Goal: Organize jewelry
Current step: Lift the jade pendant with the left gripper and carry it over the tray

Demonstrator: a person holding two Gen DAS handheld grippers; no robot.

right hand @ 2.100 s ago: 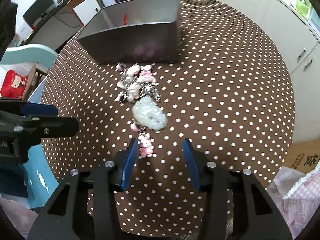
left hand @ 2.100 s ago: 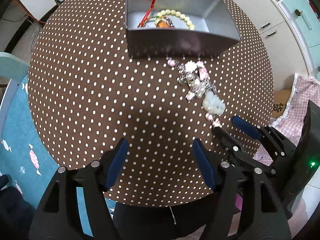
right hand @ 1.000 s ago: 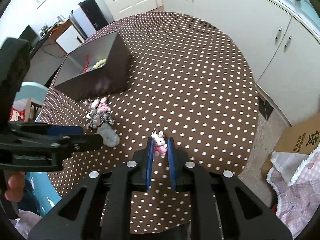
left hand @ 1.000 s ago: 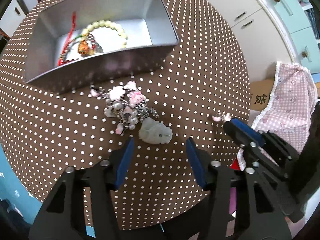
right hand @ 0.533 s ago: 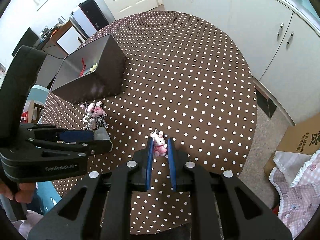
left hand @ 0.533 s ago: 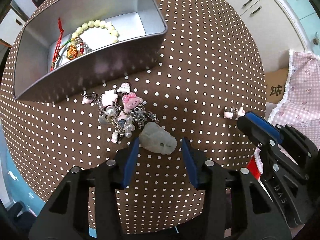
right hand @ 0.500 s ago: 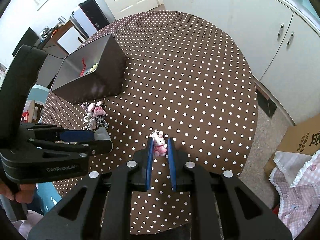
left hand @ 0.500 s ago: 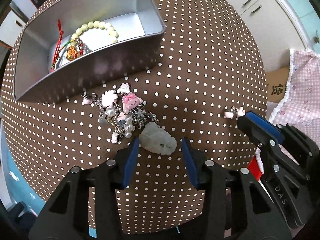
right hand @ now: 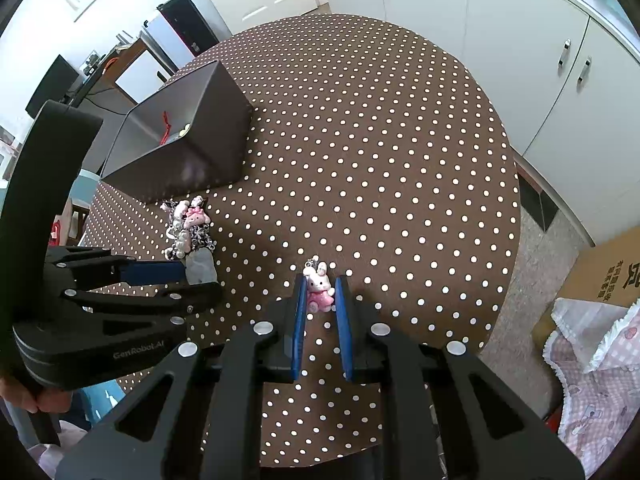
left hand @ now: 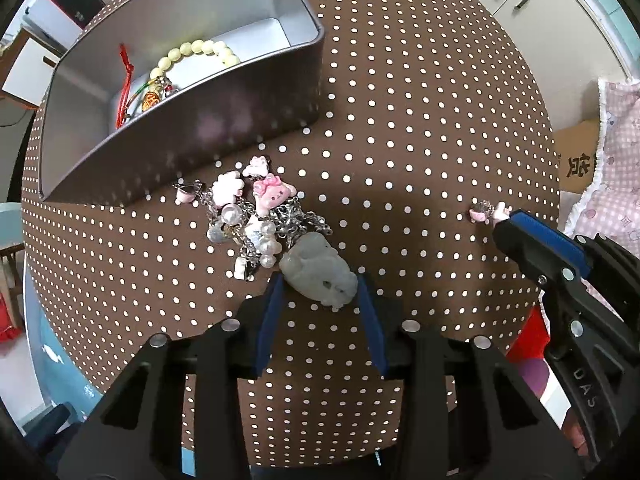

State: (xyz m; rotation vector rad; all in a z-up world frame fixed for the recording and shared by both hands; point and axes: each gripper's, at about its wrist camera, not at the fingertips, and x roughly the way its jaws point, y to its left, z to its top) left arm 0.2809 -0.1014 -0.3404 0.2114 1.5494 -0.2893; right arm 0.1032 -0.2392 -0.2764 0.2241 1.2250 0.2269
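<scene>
A pale green jade pendant [left hand: 319, 269] lies on the dotted tablecloth between the fingers of my left gripper [left hand: 320, 280], which is shut on it. It belongs to a tangle of pink charms, pearls and chain [left hand: 256, 208] in front of the grey metal box [left hand: 224, 92]. The box holds a bead bracelet [left hand: 200, 52] and a red-corded charm [left hand: 150, 100]. My right gripper [right hand: 320, 282] is shut on a small pink bunny charm [right hand: 319, 286], apart from the pile. The jade pendant [right hand: 199, 266] and box [right hand: 216, 144] also show in the right wrist view.
The round table [right hand: 360, 140] has a brown polka-dot cloth. White cabinets [right hand: 520, 60] stand behind it. A cardboard box [right hand: 616, 276] and pink checked fabric [right hand: 600, 360] lie on the floor to the right. A blue rug [left hand: 48, 360] lies left.
My left gripper has moved in over the jade pendant and narrowed around it. My right gripper has stayed shut on the bunny charm, away from the pile.
</scene>
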